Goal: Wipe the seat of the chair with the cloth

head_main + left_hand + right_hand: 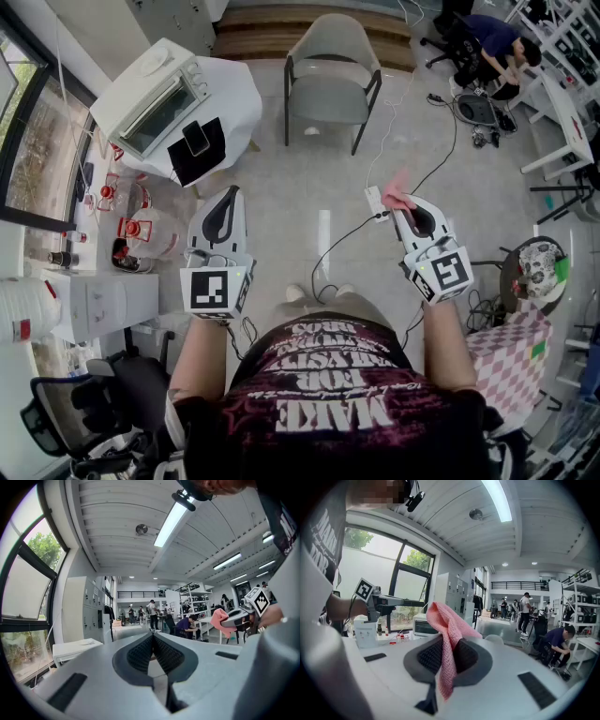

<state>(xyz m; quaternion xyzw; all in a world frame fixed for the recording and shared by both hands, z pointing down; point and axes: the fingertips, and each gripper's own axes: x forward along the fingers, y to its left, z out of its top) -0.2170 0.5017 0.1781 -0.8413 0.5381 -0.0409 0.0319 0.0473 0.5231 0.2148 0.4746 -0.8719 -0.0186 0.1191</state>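
Pale floor [300, 183], grey chair [333, 70] ahead, pink cloth [447, 630] pinched between right gripper [405, 202] jaws, left gripper [227, 202] jaws together.

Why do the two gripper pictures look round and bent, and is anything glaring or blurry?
Left gripper view: wide-angle lens bows the ceiling beams, leaves black corners; window is washed out. Right gripper view: same bending, ceiling lamp glares, pink cloth is sharp. Head view: even light, chair crisp.

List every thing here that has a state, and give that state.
Left tool: shut, empty.
Right tool: shut on the cloth.
Cloth: pinched, free end sticking up.
Chair: upright, seat bare.
Oven: door shut.
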